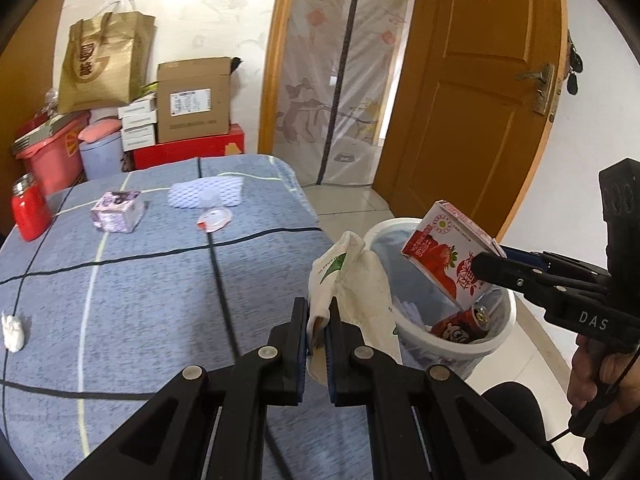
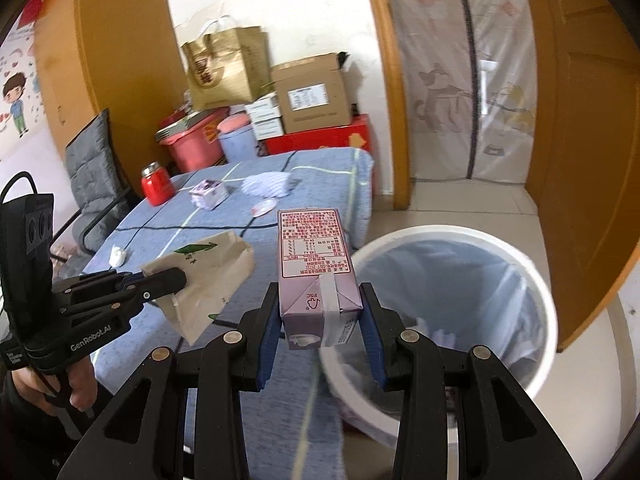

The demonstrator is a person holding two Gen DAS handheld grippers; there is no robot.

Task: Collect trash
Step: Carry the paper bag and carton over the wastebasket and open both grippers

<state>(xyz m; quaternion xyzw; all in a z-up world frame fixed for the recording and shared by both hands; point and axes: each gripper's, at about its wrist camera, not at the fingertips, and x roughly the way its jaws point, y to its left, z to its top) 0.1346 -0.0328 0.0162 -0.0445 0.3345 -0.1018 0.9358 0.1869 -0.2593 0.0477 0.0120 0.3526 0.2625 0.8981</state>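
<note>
the right gripper (image 2: pixel 320 320) clamps a purple drink carton (image 2: pixel 316 268) just left of the white round bin (image 2: pixel 532 280); the left gripper (image 1: pixel 318 344), farther left, pinches a crumpled paper bag (image 1: pixel 356 280).

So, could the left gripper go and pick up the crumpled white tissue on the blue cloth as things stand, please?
Probably not yet: the left gripper is shut on the paper bag. The tissue lies unobstructed on the table, so it looks reachable once the bag is dropped.
</note>
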